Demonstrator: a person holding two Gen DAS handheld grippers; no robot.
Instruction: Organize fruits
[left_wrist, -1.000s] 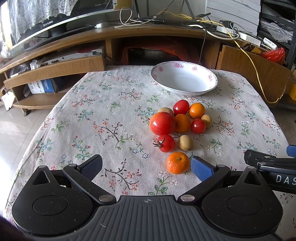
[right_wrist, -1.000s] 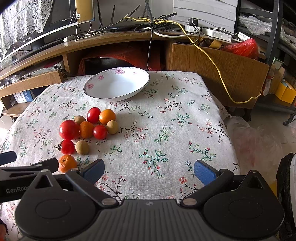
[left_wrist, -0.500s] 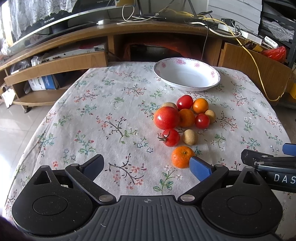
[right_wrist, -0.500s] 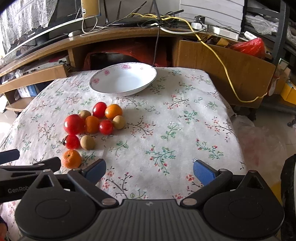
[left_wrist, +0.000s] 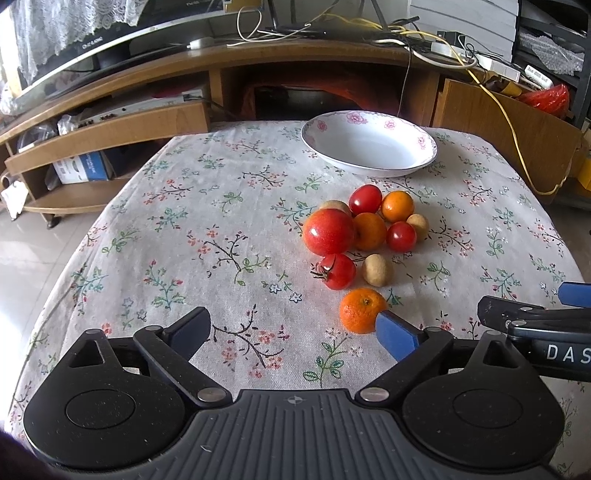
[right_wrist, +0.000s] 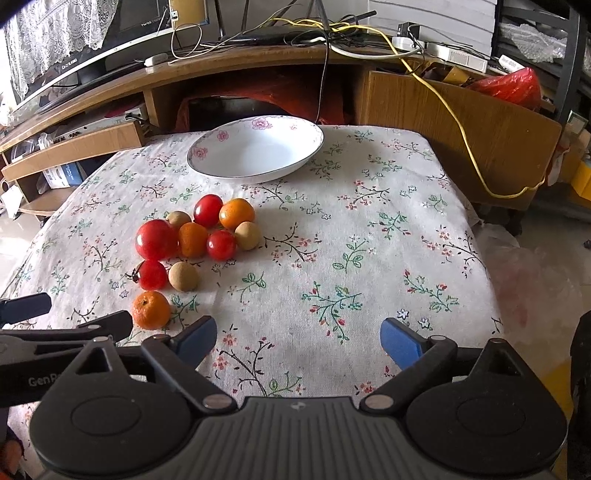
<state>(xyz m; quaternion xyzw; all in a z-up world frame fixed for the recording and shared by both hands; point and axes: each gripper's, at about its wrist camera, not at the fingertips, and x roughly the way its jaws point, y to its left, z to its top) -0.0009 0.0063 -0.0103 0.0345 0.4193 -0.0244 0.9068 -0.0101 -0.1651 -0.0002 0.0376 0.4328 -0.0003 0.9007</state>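
we list, on the floral-clothed worktop (left_wrist: 229, 229): one empty white bowl (left_wrist: 369, 147) at 12 o'clock; a fruit cluster (left_wrist: 364, 229) of tomatoes, oranges and small tan fruits just below it, apart from the bowl; a lone mandarin (left_wrist: 360, 310) at the cluster's 6 o'clock; left gripper (left_wrist: 295, 332), jaws released, nothing between; right gripper (right_wrist: 297, 338), jaws wide but closing over bare cloth, the fruit at its 10 o'clock.

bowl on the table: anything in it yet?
Empty. The bowl shows bare white inside in both wrist views; all the fruit lies on the tablecloth.
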